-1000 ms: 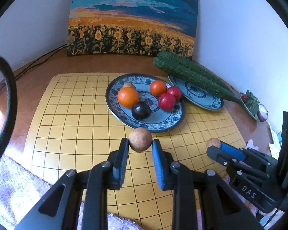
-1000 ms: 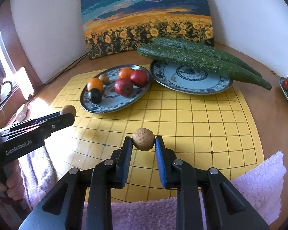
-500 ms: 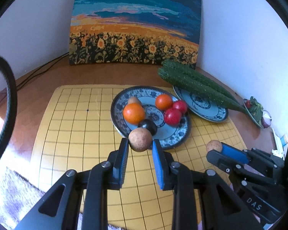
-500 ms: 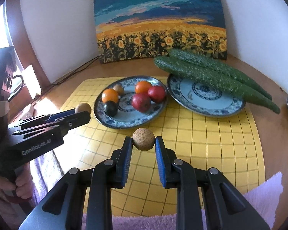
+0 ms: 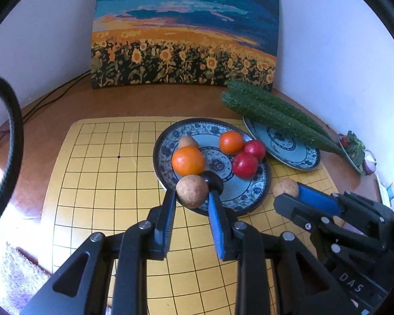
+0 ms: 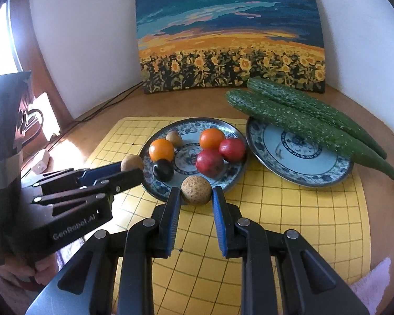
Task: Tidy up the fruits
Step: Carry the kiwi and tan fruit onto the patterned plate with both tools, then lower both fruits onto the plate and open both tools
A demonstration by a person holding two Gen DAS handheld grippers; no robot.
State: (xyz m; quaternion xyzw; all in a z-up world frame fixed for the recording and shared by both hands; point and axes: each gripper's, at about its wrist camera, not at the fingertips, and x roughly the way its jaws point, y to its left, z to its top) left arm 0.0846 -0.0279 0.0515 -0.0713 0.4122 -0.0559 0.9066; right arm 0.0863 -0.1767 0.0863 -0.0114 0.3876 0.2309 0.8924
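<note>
My left gripper point(image 5: 192, 193) is shut on a round brown fruit point(image 5: 192, 190), held over the near rim of the blue patterned fruit plate point(image 5: 260, 191). My right gripper point(image 6: 196, 191) is shut on a second brown fruit point(image 6: 196, 189) at the plate's near edge point(image 6: 155, 191). The plate holds two orange fruits point(image 5: 188, 160), two red ones point(image 5: 245, 164), a dark one point(image 6: 163, 169) and a small brown one point(image 6: 174, 138). Each gripper shows in the other's view: the right one point(image 5: 286, 191) and the left one point(image 6: 134, 166).
A second blue plate point(image 6: 296, 162) to the right carries two long cucumbers point(image 6: 302, 123). Both plates stand on a yellow grid board point(image 5: 97, 173) on a wooden table. A sunflower painting point(image 5: 183, 39) leans on the wall behind. A small dish of greens point(image 5: 354, 147) lies far right.
Both grippers have moved forward with their brown fruits, from over the open board to the near rim of the fruit plate. The jaws stay shut.
</note>
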